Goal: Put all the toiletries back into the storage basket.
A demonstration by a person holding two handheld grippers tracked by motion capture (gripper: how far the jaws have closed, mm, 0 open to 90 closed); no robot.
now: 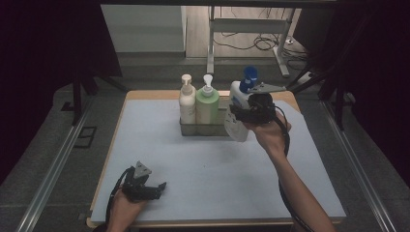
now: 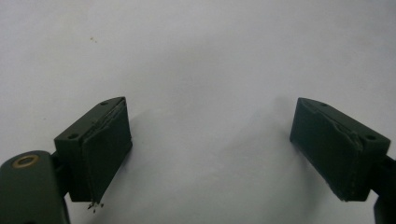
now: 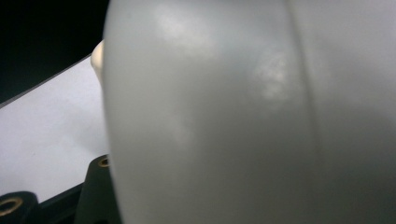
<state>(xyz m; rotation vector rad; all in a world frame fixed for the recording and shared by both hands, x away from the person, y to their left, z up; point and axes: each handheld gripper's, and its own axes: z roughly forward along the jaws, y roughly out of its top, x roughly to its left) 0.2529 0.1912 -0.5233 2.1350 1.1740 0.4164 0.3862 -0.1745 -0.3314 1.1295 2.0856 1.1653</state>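
A white pump bottle with a blue top [image 1: 239, 111] hangs tilted in the air beside the right end of a metal rack [image 1: 205, 128]. My right gripper [image 1: 246, 114] is shut on its body. Up close in the right gripper view the white bottle [image 3: 243, 121] covers nearly everything, with part of one dark jaw at the lower left. In the rack stand a cream pump bottle [image 1: 187, 100] and a green pump bottle [image 1: 207, 103]. My left gripper [image 1: 157, 189] rests on the mat near the front left; its jaws stand wide apart over bare white mat, left gripper [image 2: 210, 154] holding nothing.
A pale mat [image 1: 212, 164] covers the wooden table. Past the far edge lie a floor with cables and a desk frame [image 1: 251, 29]. Metal rails [image 1: 58, 164] run along both sides of the table.
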